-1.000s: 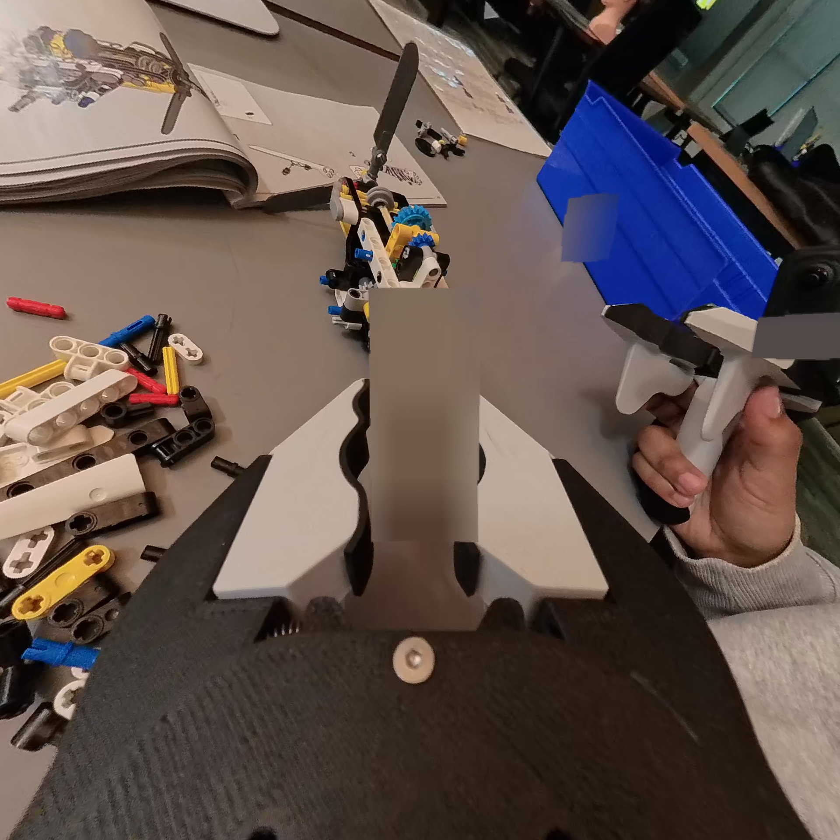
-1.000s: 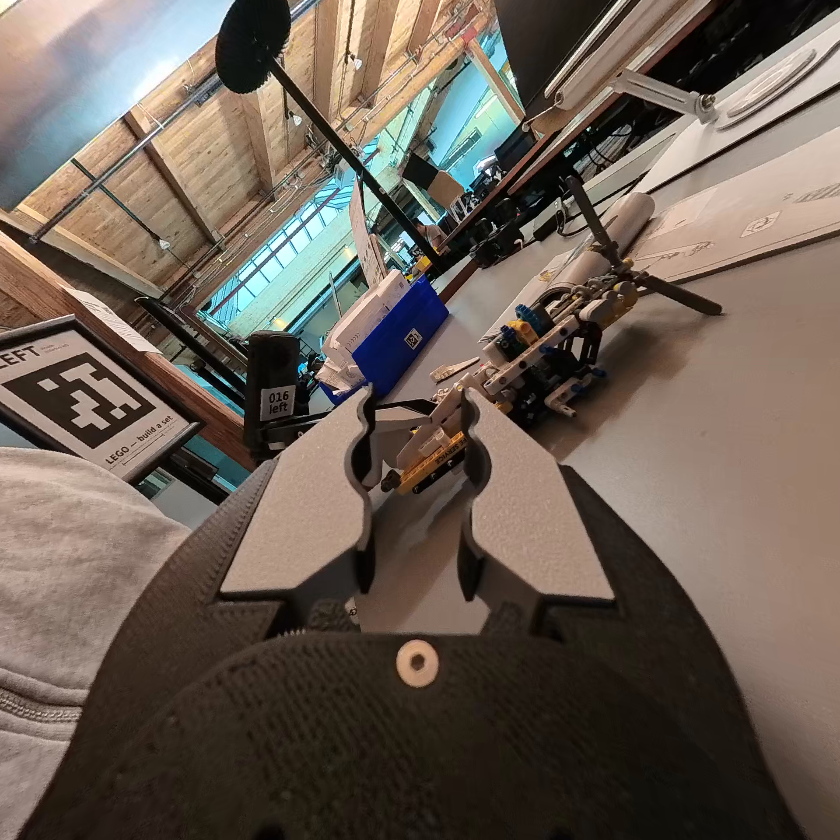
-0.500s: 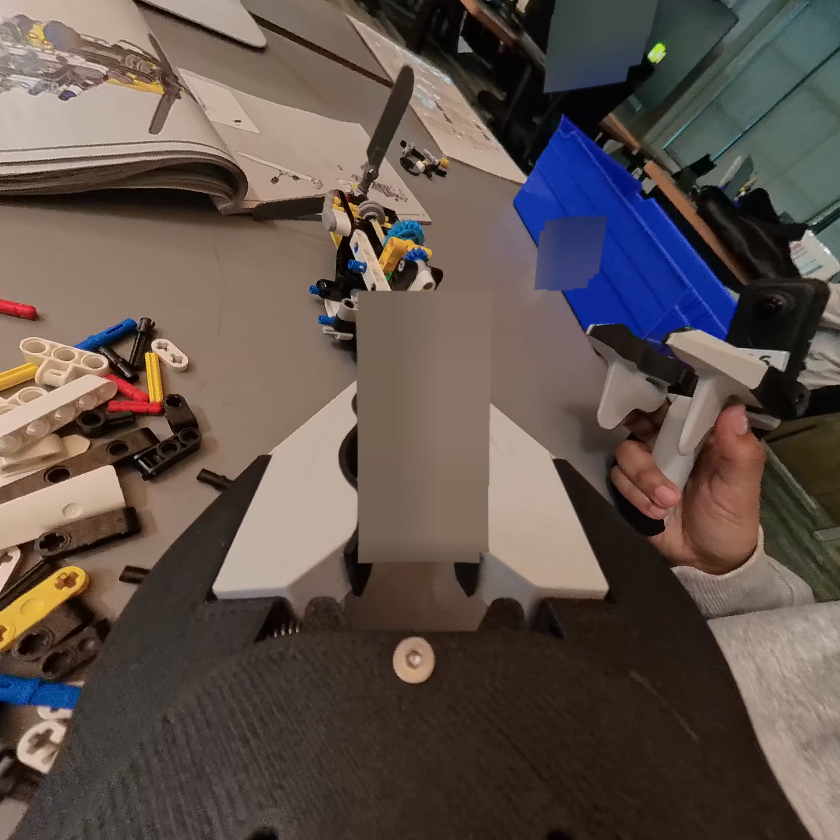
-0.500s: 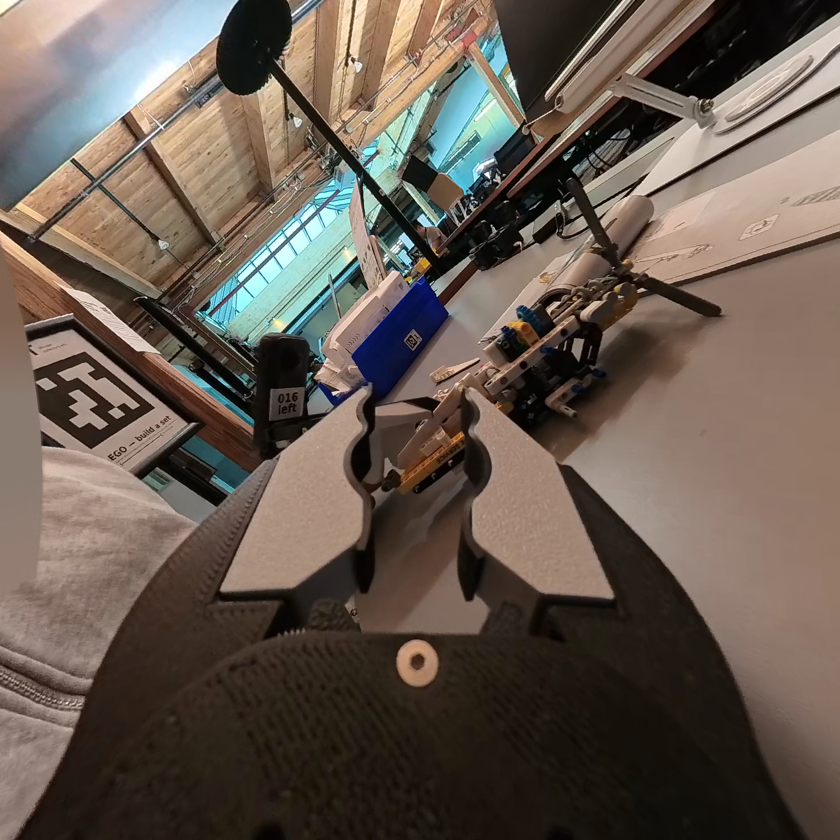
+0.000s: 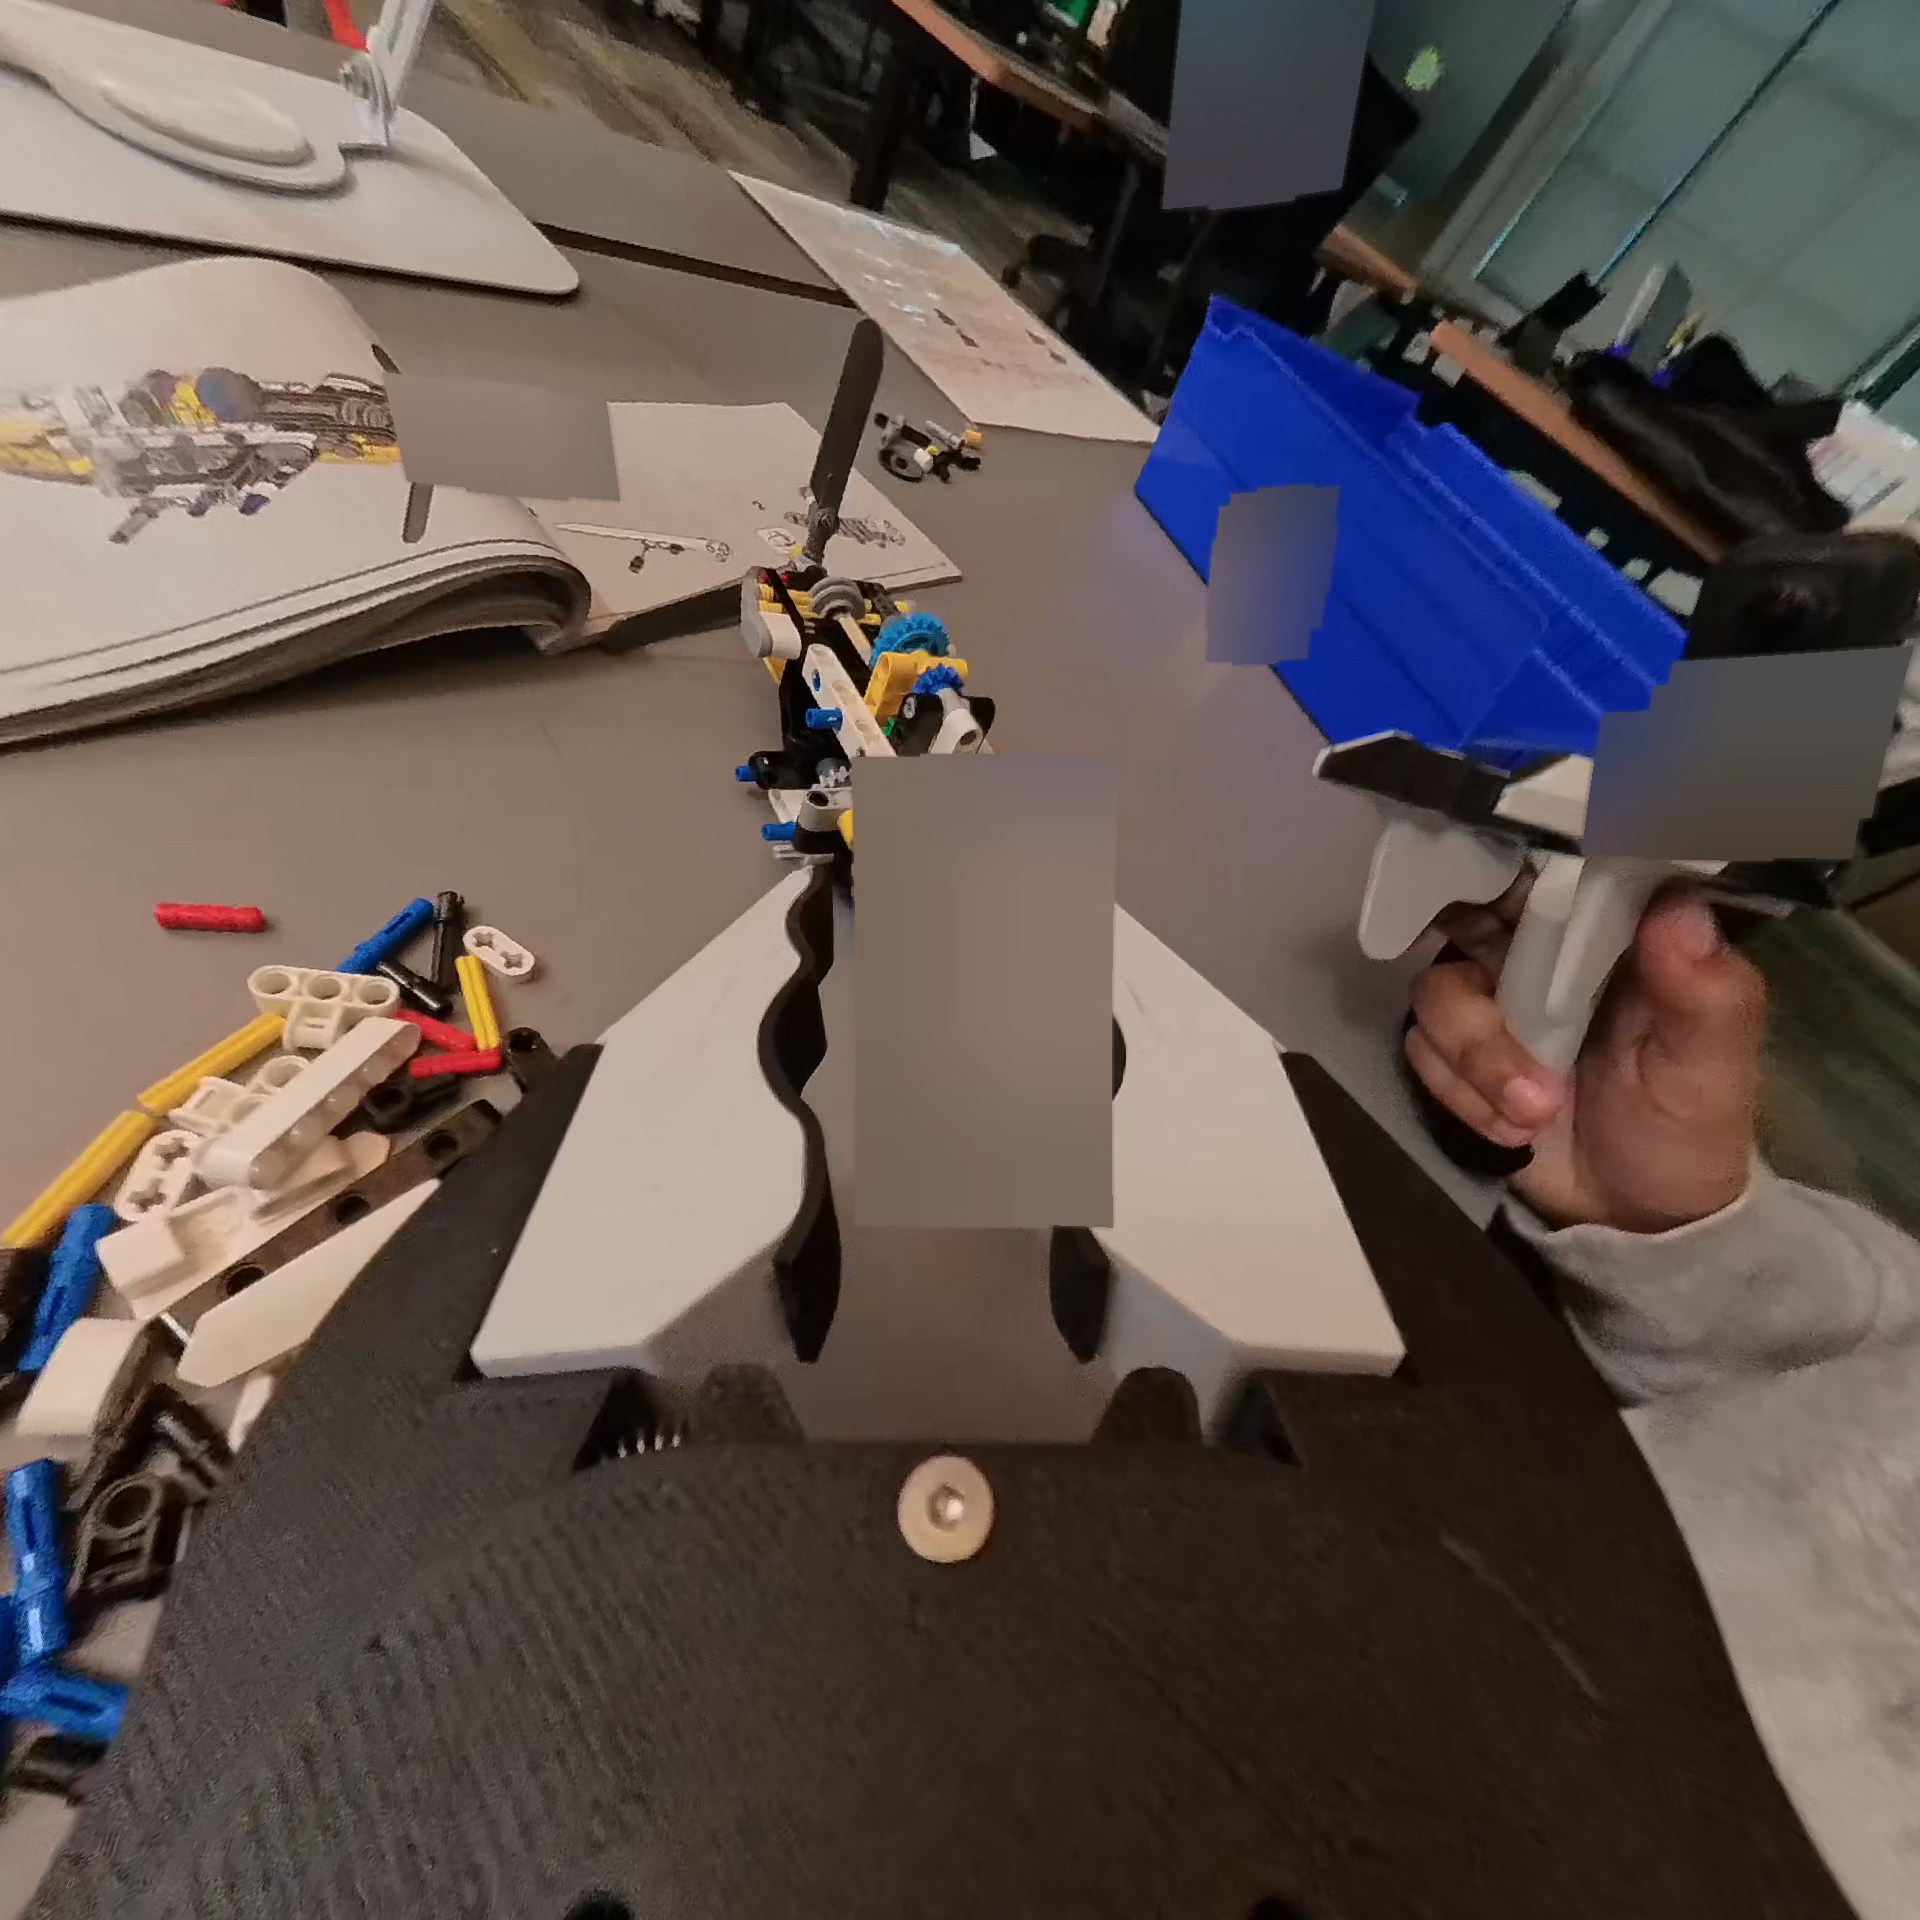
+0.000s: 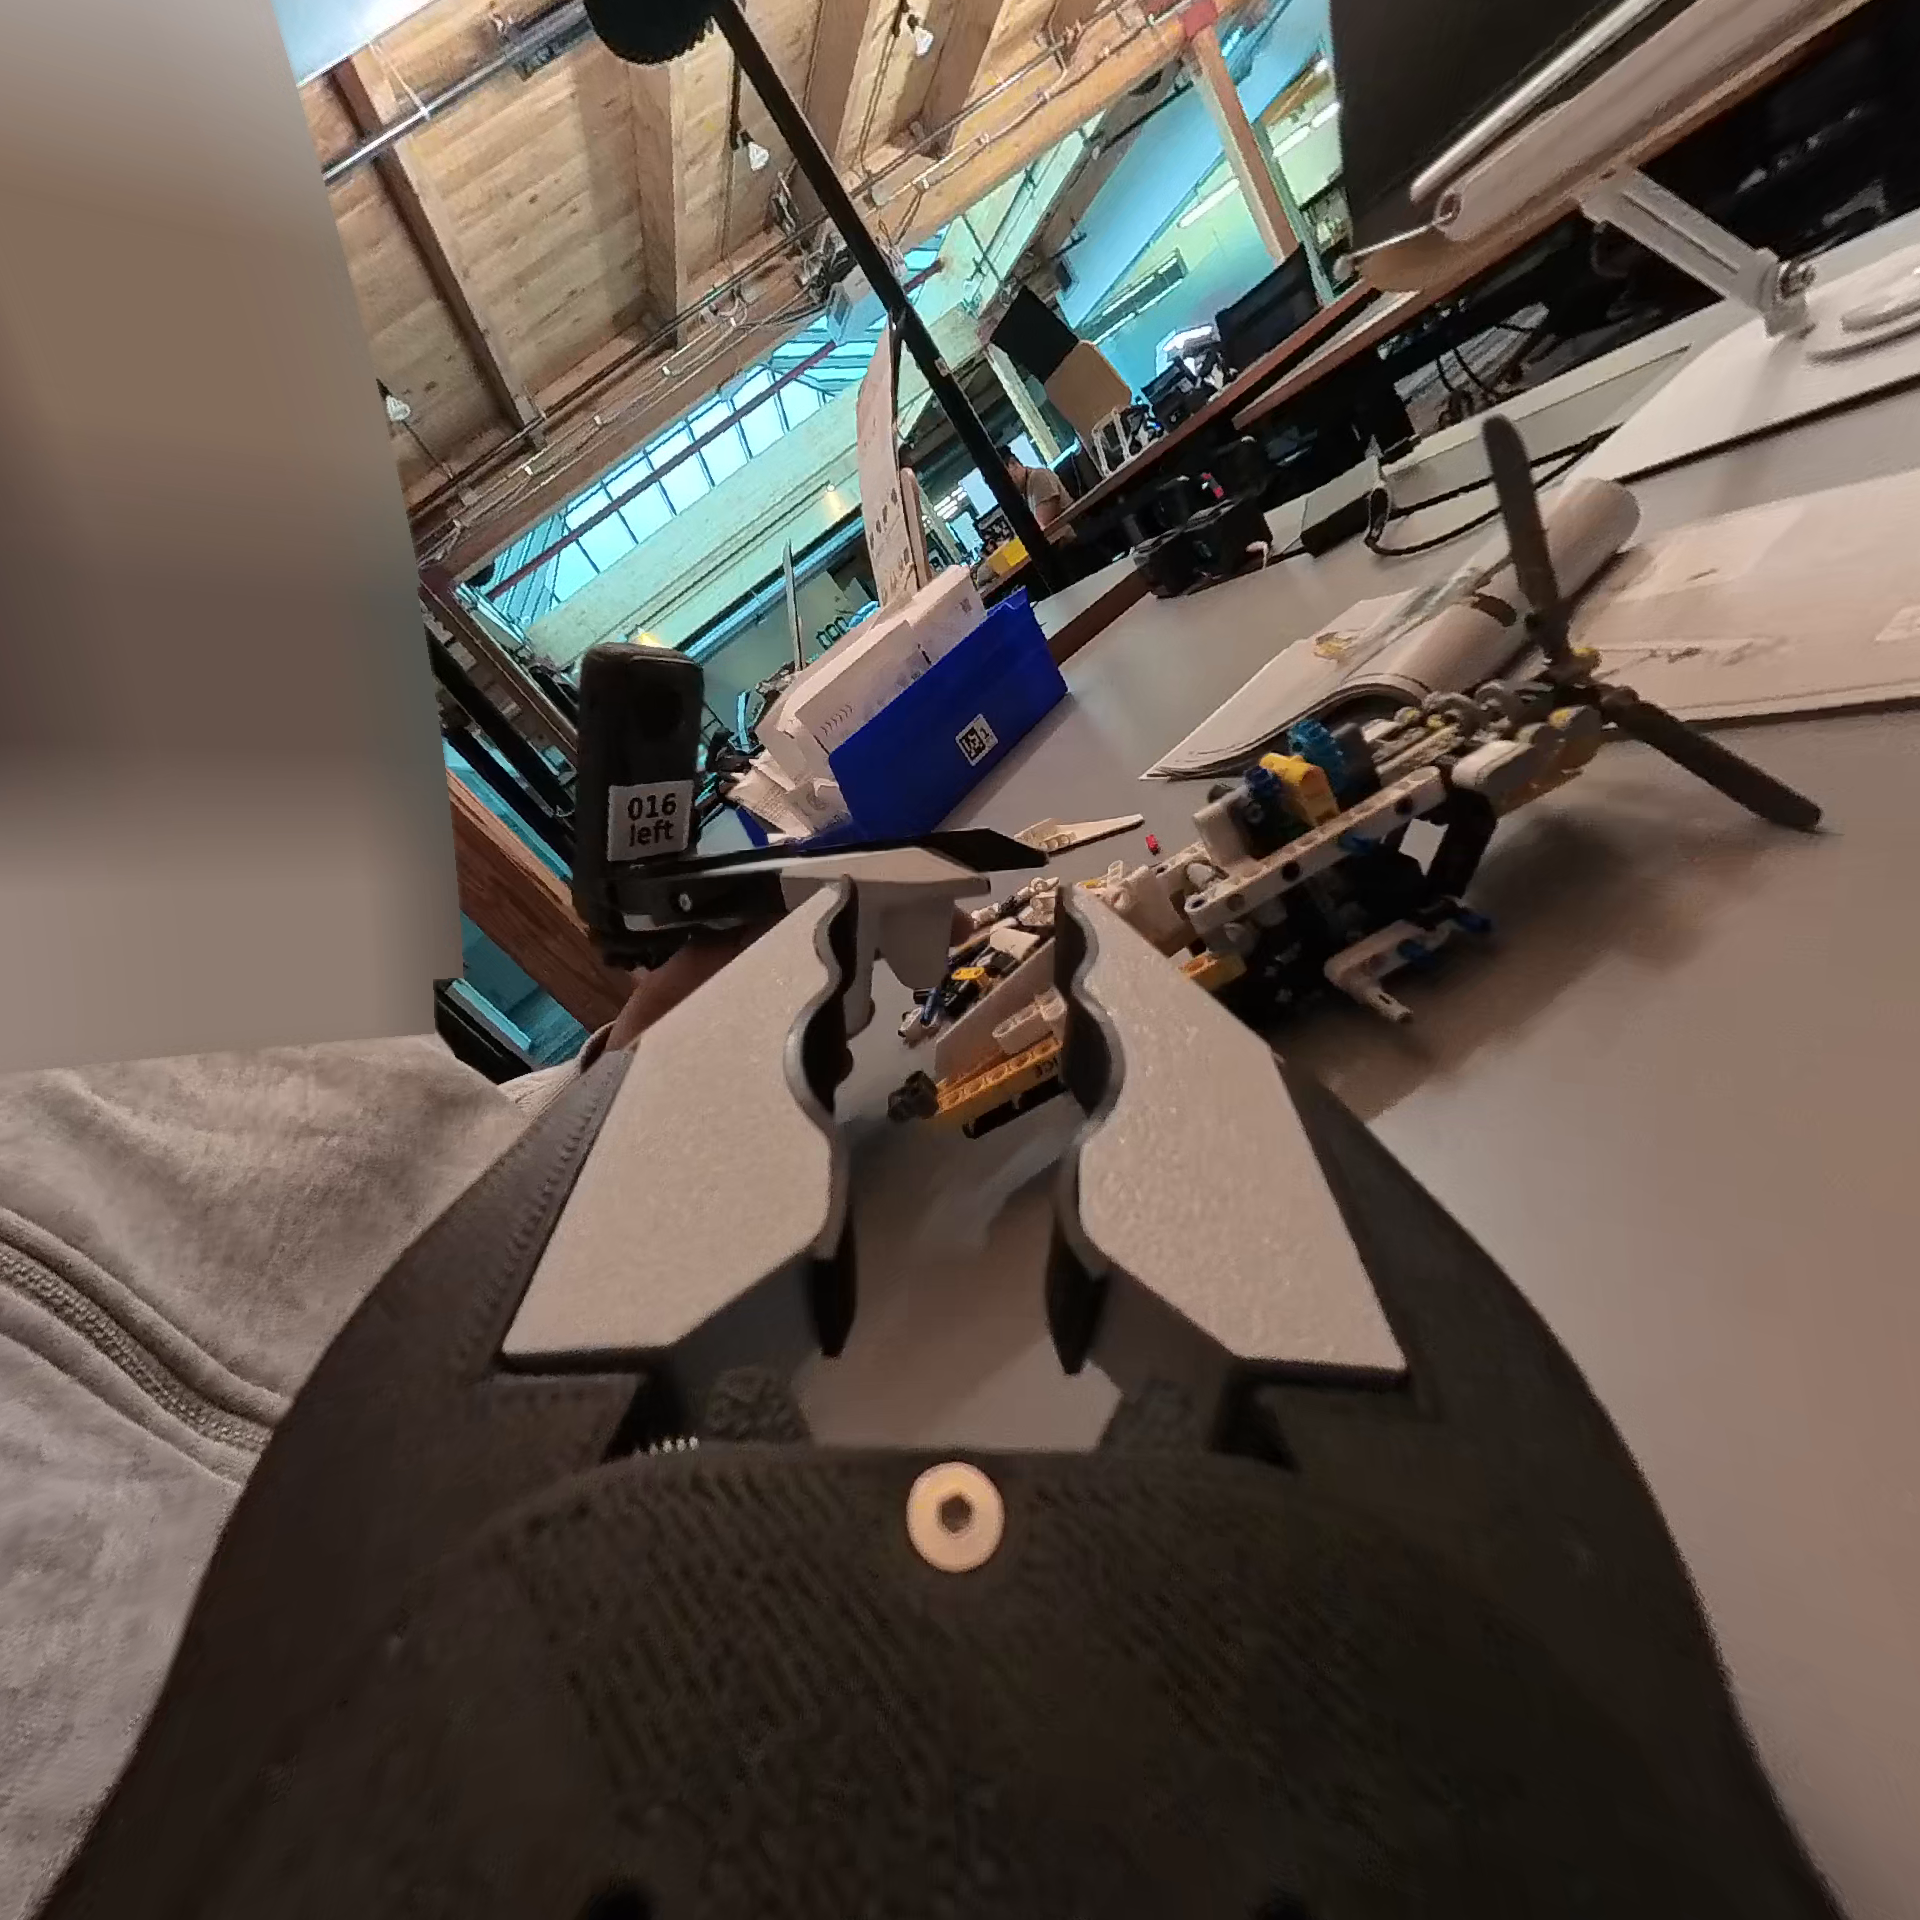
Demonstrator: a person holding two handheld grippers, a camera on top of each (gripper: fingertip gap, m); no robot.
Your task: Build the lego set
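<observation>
The left gripper (image 5: 966,894) is hovering over the near edge of the worktop (image 5: 540,821). Its fingers are standing well apart. A blur is covering the gap, so I cannot tell whether anything is sitting in it. The right gripper (image 6: 956,904) is lying low near the right edge in a hand (image 5: 1600,1060). It is gaping about as wide and, by my reading, gripping nothing: the yellow beam showing through the gap is probably resting on the worktop beyond.

The loose pieces (image 5: 312,1081) are lying heaped by the near-left edge, likely kept within the left gripper's reach. The half-built model (image 5: 862,675) is sitting mid-worktop, its propeller pointing away, with both grippers aiming at it, apparently readying the next fitting. Behind it the instruction booklet (image 5: 260,540) is lying open toward the far-left corner for reference. Along the right edge the blue bin (image 5: 1434,582) is holding white boxes and papers.
</observation>
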